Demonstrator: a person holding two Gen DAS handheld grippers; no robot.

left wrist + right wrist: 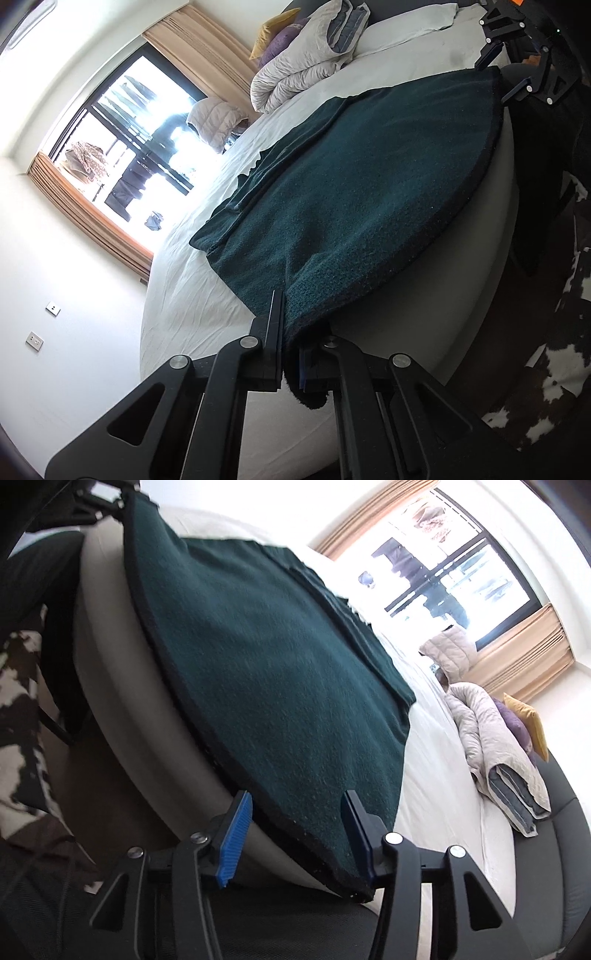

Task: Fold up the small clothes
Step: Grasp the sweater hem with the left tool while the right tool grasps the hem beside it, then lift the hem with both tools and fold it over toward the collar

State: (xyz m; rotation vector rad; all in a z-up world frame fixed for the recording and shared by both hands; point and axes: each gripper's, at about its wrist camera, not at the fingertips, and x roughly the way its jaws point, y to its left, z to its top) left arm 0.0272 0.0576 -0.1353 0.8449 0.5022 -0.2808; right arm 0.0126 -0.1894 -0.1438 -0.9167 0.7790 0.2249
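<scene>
dark green knit garment [354, 192] is spread flat on the white bed [192, 295], its black-trimmed hem running along the mattress edge closest to the cameras. left gripper [291, 332] is clamped tight on one hem corner, with a bit of the dark fabric bunched and hanging down between the fingers. right gripper [295, 834] sits at the other hem corner with its blue pads [236, 840] on either side of the edge, jaws parted, not pinching the cloth. a bunched-up pale quilted blanket [495, 746] plus a purple cushion [513, 723] and a yellow cushion [528, 723] are piled at the far end of the bed. window [133, 133] with tan curtains [207, 48] behind, cowhide-pattern rug [546, 369] on the floor.
</scene>
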